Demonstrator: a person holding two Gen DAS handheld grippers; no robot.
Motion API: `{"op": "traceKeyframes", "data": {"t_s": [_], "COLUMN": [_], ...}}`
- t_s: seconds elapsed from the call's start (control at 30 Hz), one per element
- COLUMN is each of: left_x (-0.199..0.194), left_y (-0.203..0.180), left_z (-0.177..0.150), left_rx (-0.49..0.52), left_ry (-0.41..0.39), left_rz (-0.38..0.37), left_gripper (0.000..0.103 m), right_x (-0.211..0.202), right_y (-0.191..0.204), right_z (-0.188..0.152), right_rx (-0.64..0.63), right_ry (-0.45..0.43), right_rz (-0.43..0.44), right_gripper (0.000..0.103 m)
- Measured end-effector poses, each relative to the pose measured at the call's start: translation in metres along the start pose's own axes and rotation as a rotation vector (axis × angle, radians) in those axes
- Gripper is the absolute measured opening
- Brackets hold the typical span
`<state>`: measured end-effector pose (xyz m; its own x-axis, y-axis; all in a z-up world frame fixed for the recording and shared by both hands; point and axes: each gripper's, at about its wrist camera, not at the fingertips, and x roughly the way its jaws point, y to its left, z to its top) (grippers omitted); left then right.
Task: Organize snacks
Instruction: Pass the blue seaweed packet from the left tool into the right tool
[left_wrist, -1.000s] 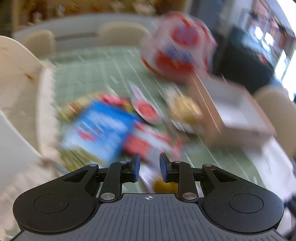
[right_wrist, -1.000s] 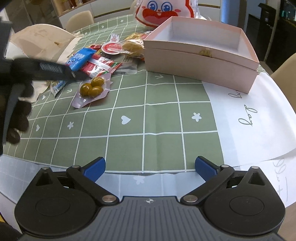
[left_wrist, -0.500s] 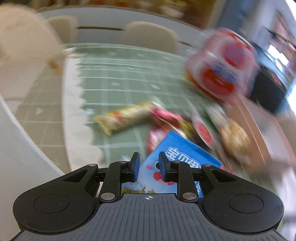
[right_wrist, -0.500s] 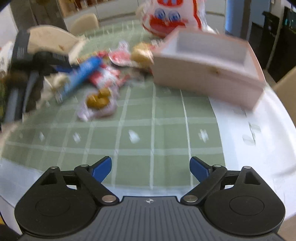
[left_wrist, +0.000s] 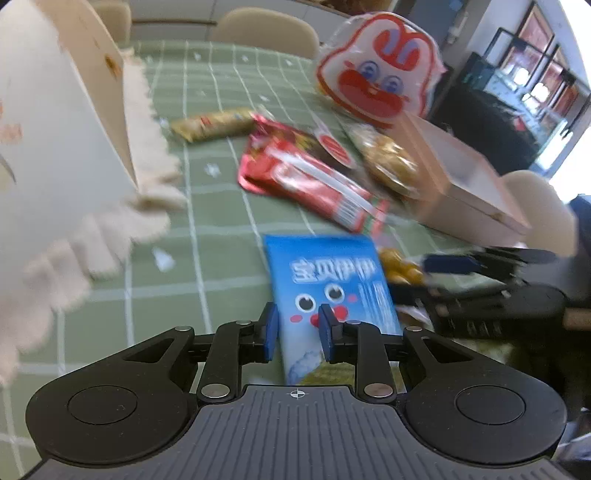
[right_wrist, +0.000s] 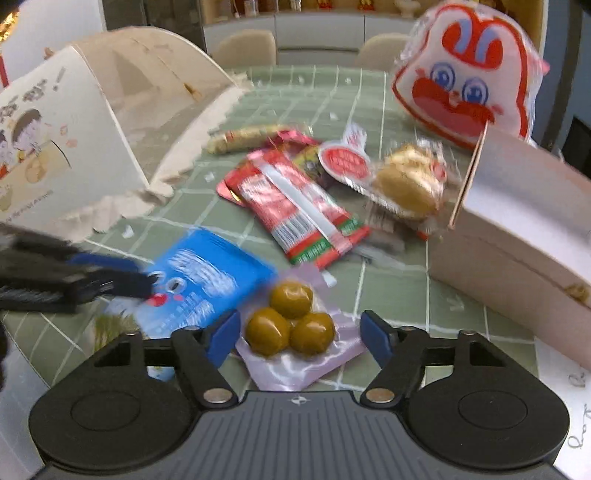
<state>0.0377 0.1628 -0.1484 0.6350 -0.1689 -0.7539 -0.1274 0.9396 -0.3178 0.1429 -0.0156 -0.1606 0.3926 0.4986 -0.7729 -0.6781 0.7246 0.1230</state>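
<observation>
My left gripper (left_wrist: 296, 326) hovers over the near end of a blue snack packet (left_wrist: 334, 273), jaws narrowly apart, the packet lying flat between them. In the right wrist view the blue packet (right_wrist: 201, 280) lies at left with the left gripper (right_wrist: 122, 278) over it. My right gripper (right_wrist: 299, 334) is open, its jaws either side of a clear pouch of green olives (right_wrist: 291, 323). A red packet (right_wrist: 295, 208), a round pastry (right_wrist: 408, 182) and a long golden bar (right_wrist: 243, 138) lie behind. The pink box (right_wrist: 517, 229) stands at right.
A rabbit-face bag (right_wrist: 467, 74) stands behind the pink box. A torn white paper bag (right_wrist: 66, 147) lies at left on the green checked tablecloth (right_wrist: 321, 92). Beige chairs (right_wrist: 245, 48) stand at the far side.
Both grippers moved toward the snack pile. The left one swung back over the blue packet. The right one advanced across the table until its open jaws flank the olive pouch.
</observation>
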Motion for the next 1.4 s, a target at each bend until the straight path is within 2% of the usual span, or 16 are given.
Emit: {"op": "traceKeyframes", "data": {"t_s": [0.03, 0.07, 0.1, 0.17, 0.3, 0.4, 0.53, 0.6, 0.67, 0.73, 0.83, 0.93, 1.07, 1.13, 1.27, 1.4], "left_x": [0.001, 0.002, 0.005, 0.011, 0.027, 0.032, 0.025, 0.023, 0.018, 0.013, 0.010, 0.003, -0.014, -0.021, -0.026, -0.030], "left_y": [-0.001, -0.004, -0.009, -0.020, -0.052, -0.066, -0.067, -0.061, -0.051, -0.042, -0.031, -0.023, -0.003, 0.005, 0.012, 0.019], "left_z": [-0.003, -0.005, -0.006, -0.003, 0.002, 0.008, 0.014, 0.013, 0.010, 0.008, 0.007, 0.005, -0.001, -0.005, -0.010, -0.016], "left_rx": [0.001, 0.007, 0.014, 0.011, 0.066, 0.096, 0.054, 0.020, -0.040, -0.093, -0.145, -0.182, -0.239, -0.251, -0.237, -0.238], "left_ry": [0.007, 0.007, 0.004, 0.002, -0.001, 0.012, 0.064, 0.089, 0.081, 0.064, 0.072, 0.068, 0.033, 0.026, 0.037, 0.030], "left_rz": [-0.004, -0.004, -0.004, -0.029, -0.071, -0.030, 0.043, 0.013, 0.021, 0.042, 0.022, 0.002, 0.014, 0.022, 0.019, 0.012], "left_gripper": [0.027, 0.027, 0.027, 0.027, 0.027, 0.027, 0.027, 0.027, 0.027, 0.027, 0.027, 0.027, 0.027, 0.027, 0.027, 0.027], "right_x": [-0.004, -0.008, -0.015, -0.027, -0.051, -0.068, -0.089, -0.099, -0.103, -0.099, -0.089, -0.069, -0.037, -0.028, -0.014, -0.009], "right_y": [-0.004, -0.008, -0.012, -0.018, -0.038, -0.058, -0.069, -0.067, -0.062, -0.052, -0.020, 0.013, 0.033, 0.039, 0.054, 0.068], "right_z": [-0.002, -0.004, -0.007, -0.014, -0.045, -0.067, -0.082, -0.082, -0.076, -0.066, -0.046, -0.033, -0.019, -0.016, -0.010, -0.007], "right_rx": [0.020, 0.043, 0.061, 0.083, 0.127, 0.175, 0.188, 0.211, 0.250, 0.272, 0.232, 0.203, 0.249, 0.258, 0.224, 0.170], "right_ry": [0.006, 0.022, 0.030, 0.037, 0.052, 0.057, 0.035, 0.011, 0.000, -0.001, -0.001, 0.026, 0.094, 0.099, 0.092, 0.055], "right_rz": [0.019, 0.052, 0.071, 0.079, -0.009, -0.085, -0.139, -0.108, -0.051, -0.003, 0.009, -0.012, -0.105, -0.146, -0.196, -0.198], "right_gripper": [0.066, 0.055, 0.051, 0.039, 0.038, 0.036, 0.036, 0.039, 0.054, 0.063, 0.066, 0.069, 0.069, 0.069, 0.078, 0.080]}}
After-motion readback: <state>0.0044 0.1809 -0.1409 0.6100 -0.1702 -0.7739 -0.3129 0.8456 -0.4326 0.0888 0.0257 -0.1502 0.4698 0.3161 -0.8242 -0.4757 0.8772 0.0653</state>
